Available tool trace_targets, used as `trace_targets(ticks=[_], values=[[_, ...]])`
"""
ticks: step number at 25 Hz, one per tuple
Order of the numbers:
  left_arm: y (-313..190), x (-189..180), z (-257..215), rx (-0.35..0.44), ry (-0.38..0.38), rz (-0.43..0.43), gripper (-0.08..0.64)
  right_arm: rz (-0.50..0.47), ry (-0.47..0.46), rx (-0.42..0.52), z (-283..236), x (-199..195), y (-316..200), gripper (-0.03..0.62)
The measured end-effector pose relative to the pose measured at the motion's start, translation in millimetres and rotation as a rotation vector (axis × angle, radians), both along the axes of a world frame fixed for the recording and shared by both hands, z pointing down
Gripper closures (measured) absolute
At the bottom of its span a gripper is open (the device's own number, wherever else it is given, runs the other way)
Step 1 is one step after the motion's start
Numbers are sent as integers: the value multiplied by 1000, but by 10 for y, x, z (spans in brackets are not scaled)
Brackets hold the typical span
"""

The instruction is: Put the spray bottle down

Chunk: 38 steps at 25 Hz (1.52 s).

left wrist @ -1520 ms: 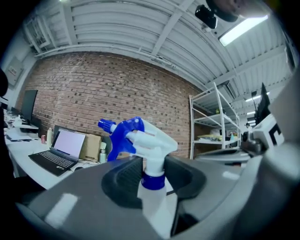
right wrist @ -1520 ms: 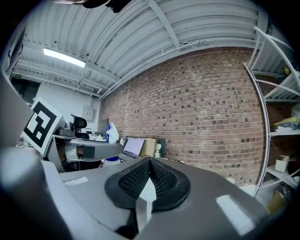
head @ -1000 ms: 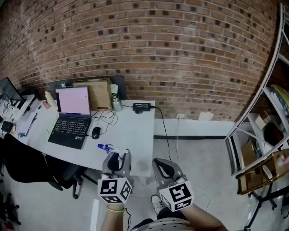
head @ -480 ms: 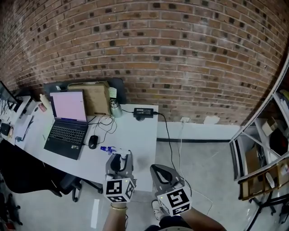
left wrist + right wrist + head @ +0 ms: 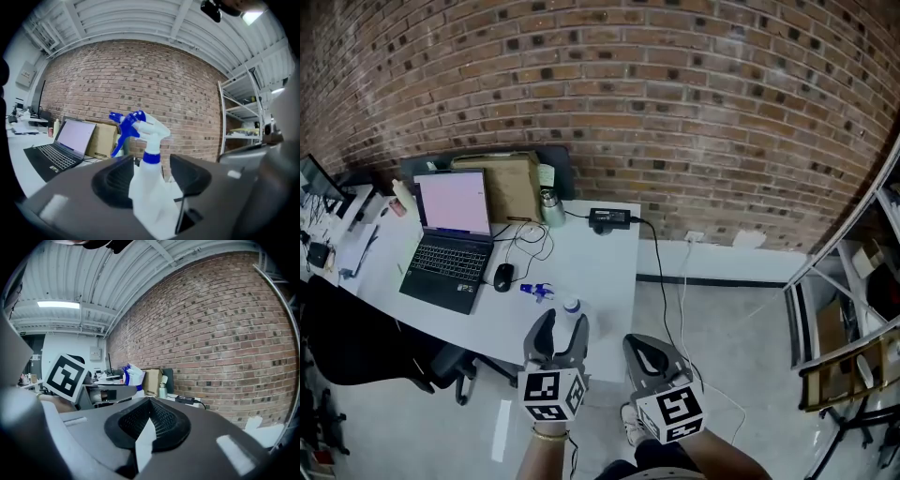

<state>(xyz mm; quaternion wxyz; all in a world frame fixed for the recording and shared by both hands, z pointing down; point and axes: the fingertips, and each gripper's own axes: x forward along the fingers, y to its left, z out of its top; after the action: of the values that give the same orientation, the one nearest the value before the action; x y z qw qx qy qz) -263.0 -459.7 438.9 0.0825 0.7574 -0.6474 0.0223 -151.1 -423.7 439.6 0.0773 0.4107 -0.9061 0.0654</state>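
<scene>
Release in hand: left claw [image 5: 562, 330] is opening, spray bottle [image 5: 150, 187] upright between its jaws, seemingly on the desk [image 5: 605, 267], lower centre. Right claw [image 5: 149, 423] is closed, empty. Next: back off without tipping it.

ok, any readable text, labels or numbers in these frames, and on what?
None readable.
Laptop screen: pink, content too blurred.
Spray bottle: no label showing.
Cardboard box: no legible print.
Marker cubes: square patterns only, no letters.
</scene>
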Motion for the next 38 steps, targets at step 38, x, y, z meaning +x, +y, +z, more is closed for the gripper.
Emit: trace_targets(ticks=[38], values=[[2911,26,-304,3,-17,-59,552,-6,-17,77,-265,-175,2385,595]])
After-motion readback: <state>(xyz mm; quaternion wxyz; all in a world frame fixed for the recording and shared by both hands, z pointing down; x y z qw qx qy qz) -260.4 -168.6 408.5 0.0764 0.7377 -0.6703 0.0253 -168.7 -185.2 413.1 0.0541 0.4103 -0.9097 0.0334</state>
